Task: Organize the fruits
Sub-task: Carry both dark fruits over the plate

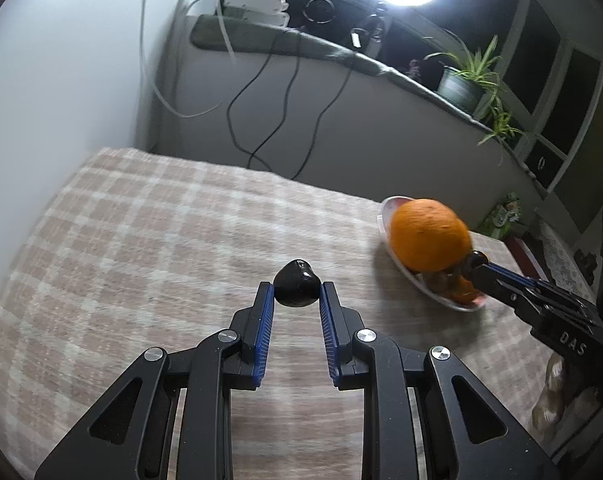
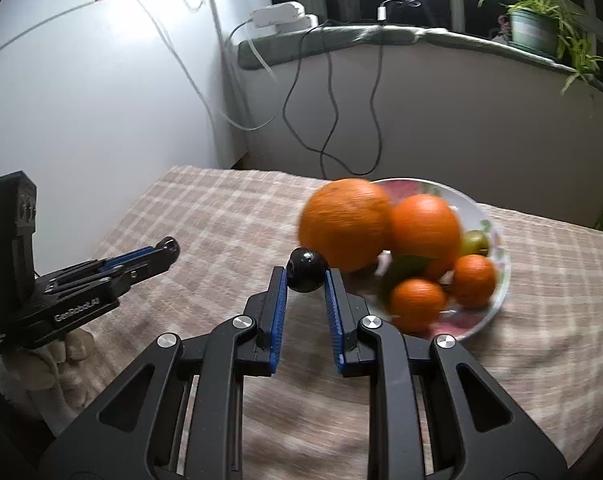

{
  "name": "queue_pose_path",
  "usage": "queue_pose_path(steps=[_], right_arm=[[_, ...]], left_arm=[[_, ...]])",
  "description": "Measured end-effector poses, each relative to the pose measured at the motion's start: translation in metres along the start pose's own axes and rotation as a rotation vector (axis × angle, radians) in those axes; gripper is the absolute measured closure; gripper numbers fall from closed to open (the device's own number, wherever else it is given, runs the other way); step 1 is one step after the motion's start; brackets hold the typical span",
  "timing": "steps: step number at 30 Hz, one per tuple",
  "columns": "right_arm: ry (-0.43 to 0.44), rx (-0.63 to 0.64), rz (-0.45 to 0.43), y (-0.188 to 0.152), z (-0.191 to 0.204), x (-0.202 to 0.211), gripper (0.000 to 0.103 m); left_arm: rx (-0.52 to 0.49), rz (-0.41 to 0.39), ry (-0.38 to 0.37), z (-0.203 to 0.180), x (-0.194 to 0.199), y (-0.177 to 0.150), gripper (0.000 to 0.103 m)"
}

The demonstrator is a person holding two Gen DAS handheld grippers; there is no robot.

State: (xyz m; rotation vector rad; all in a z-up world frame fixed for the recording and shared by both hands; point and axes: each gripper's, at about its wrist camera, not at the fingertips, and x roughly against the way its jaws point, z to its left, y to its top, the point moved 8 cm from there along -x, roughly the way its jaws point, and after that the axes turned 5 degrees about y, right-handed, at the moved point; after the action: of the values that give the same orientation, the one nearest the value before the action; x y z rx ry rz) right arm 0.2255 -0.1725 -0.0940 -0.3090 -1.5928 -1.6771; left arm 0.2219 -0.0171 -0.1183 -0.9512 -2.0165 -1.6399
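Left wrist view puts us over the checked cloth on the counter [image 1: 141, 240], with the left tool [image 1: 297, 292] clenched on a small dark fruit [image 1: 295, 289] at lower centre of the frame. Its skin is glossy, near black, its shape rounded with a slight point — we cannot name the kind for sure. At right of that frame the right tool [image 1: 477, 260] reaches in beside a large orange [image 1: 429, 236] that blocks most of the plate [image 1: 389, 206].

From the right wrist view, the right tool [image 2: 307, 276] is likewise gripping a small dark glossy fruit [image 2: 306, 270], round and smooth, at centre frame just left of the plate [image 2: 497, 280]. That plate is shallow, white with a floral print, and carries two large oranges [image 2: 347, 224], dimpled and matte, two smaller ones [image 2: 417, 304], and a little greenish fruit [image 2: 475, 242] at the back. The left tool [image 2: 167, 246] shows at left, its own dark fruit at the tip.

We judge the step to be the carry — both small fruits look held clear of the cloth and not yet set down. The next move seems to call for easing each one into a free gap on the plate, low and gently, since slick round fruit may roll off the crowded pile or the shallow rim.
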Motion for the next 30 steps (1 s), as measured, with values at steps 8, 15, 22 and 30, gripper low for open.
queue_pose_path(steps=[8, 15, 22, 30], right_arm=[[-0.03, -0.052, -0.045, 0.01, -0.048, 0.031, 0.083], [-0.064, -0.081, -0.075, 0.021, -0.089, 0.048, 0.083], [-0.063, -0.105, -0.081, 0.029, -0.113, 0.047, 0.083], [-0.045, -0.121, -0.072, 0.039, -0.135, 0.03, 0.083]], left_arm=[[-0.048, -0.012, -0.039, -0.042, 0.004, 0.003, 0.081], [-0.103, -0.01, -0.069, -0.081, 0.0, 0.004, 0.081], [-0.149, -0.007, -0.083, -0.116, -0.005, 0.004, 0.081], [-0.208, -0.006, -0.091, -0.153, -0.015, 0.007, 0.081]])
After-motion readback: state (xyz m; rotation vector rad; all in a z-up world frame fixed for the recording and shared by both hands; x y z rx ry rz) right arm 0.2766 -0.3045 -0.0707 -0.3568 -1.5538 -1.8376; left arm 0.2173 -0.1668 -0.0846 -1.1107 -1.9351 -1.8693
